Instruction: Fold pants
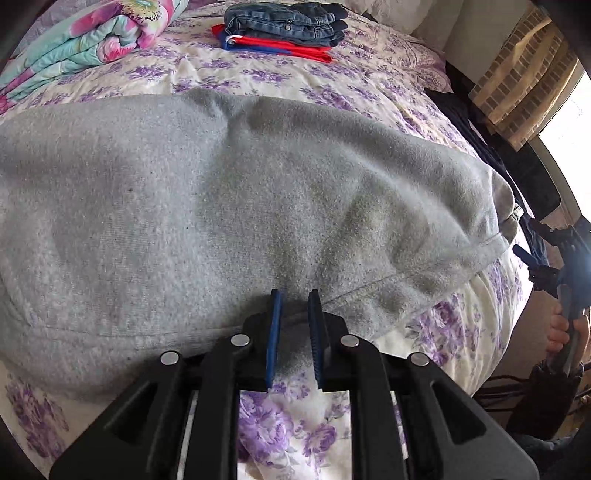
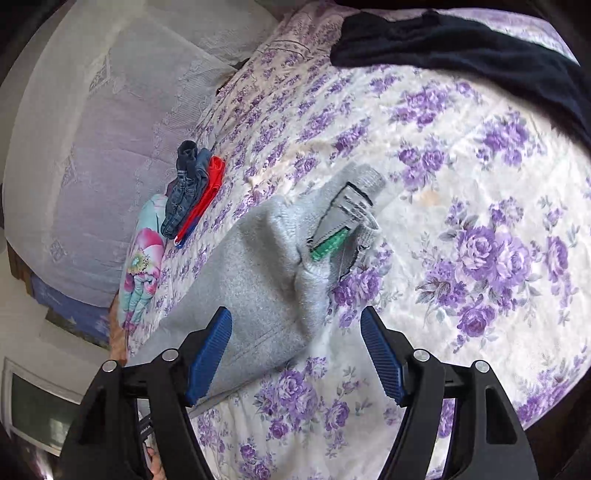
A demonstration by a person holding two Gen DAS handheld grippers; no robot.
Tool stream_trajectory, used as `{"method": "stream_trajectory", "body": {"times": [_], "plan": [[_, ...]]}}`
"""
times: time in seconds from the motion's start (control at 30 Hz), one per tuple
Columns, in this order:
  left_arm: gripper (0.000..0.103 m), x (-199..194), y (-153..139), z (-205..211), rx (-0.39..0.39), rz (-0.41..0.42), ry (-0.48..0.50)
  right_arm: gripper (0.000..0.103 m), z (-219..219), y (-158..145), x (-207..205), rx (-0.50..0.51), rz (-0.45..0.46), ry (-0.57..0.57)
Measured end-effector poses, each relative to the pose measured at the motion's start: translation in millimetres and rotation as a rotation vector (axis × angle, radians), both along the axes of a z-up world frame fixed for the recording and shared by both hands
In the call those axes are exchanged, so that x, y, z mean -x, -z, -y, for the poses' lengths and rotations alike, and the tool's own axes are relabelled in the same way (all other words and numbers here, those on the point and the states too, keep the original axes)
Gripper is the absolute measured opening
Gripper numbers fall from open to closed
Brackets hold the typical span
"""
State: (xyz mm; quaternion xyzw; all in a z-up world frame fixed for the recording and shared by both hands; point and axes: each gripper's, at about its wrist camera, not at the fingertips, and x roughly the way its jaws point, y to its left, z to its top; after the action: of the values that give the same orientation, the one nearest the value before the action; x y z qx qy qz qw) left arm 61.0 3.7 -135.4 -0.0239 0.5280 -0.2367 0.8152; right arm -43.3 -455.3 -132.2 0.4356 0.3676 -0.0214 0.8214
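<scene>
The grey fleece pants [image 1: 207, 206] lie spread across the bed's white sheet with purple flowers [image 1: 369, 96], and the left gripper [image 1: 295, 295] is clenched on a fold of their near edge. The right gripper [image 2: 295, 317] hangs released, jaws spread wide, over the pants' waistband end. Far across the bed, folded blue jeans [image 1: 284, 22] sit on a red and blue garment [image 1: 277, 46], beside a rolled floral quilt [image 1: 81, 40]; a dark garment [image 2: 461, 48] lies apart.

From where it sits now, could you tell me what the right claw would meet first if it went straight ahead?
Probably the gray pants: the open right claw points at their near corner on the floral bedspread. Depth is unclear, so it might touch the bedspread beside them.
</scene>
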Motion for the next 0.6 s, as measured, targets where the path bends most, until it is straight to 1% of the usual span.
{"method": "stream_trajectory", "body": {"times": [0.07, 0.13, 0.2, 0.23, 0.27, 0.3, 0.33, 0.37, 0.4, 0.47, 0.53, 0.6], "plan": [[0.014, -1.0, 0.0, -2.0, 0.009, -0.012, -0.004, 0.073, 7.2, 20.8, -12.2, -0.09, 0.005, -0.013], [0.014, -1.2, -0.3, -0.3, 0.003, -0.013, -0.008, 0.073, 12.1, 33.6, -25.5, -0.146, 0.027, -0.035], [0.014, -1.7, -3.1, 4.6, -0.024, -0.014, -0.013, 0.073, 11.7, 37.4, -44.0, -0.185, 0.083, -0.076], [0.014, -3.0, -5.7, 8.4, -0.037, -0.017, -0.013, 0.073, 10.7, 38.0, -54.4, -0.195, 0.088, -0.086], [0.014, -4.4, -9.1, 13.6, -0.038, -0.024, -0.005, 0.066, 8.8, 37.3, -62.2, -0.193, 0.092, -0.087], [0.014, -6.5, -12.9, 20.4, -0.02, -0.041, 0.011, 0.055, 5.8, 34.3, -68.4, -0.173, 0.1, -0.097], [0.014, -9.5, -17.4, 27.9, 0.004, -0.056, 0.028, 0.031, 2.5, 33.1, -73.6, -0.145, 0.094, -0.102], [0.014, -12.8, -22.8, 37.6, 0.023, -0.059, 0.048, 0.03, 1.4, 34.0, -75.6, -0.142, 0.099, -0.105], [0.014, -16.9, -28.1, 50.2, 0.025, -0.049, 0.062, 0.03, 1.7, 36.1, -74.9, -0.156, 0.111, -0.102], [0.014, -29.5, -35.5, 80.9, 0.003, -0.033, 0.067, 0.03, 8.5, 38.9, -65.8, -0.172, 0.11, -0.092], [0.014, -44.5, -40.0, 117.5, 0.028, -0.052, 0.112, 0.029, 14.0, 44.5, -57.9, -0.205, 0.101, -0.074], [0.014, -55.9, -43.6, 159.3, 0.027, -0.051, 0.157, 0.028, 15.9, 43.3, -55.8, -0.195, 0.1, -0.07]]}}
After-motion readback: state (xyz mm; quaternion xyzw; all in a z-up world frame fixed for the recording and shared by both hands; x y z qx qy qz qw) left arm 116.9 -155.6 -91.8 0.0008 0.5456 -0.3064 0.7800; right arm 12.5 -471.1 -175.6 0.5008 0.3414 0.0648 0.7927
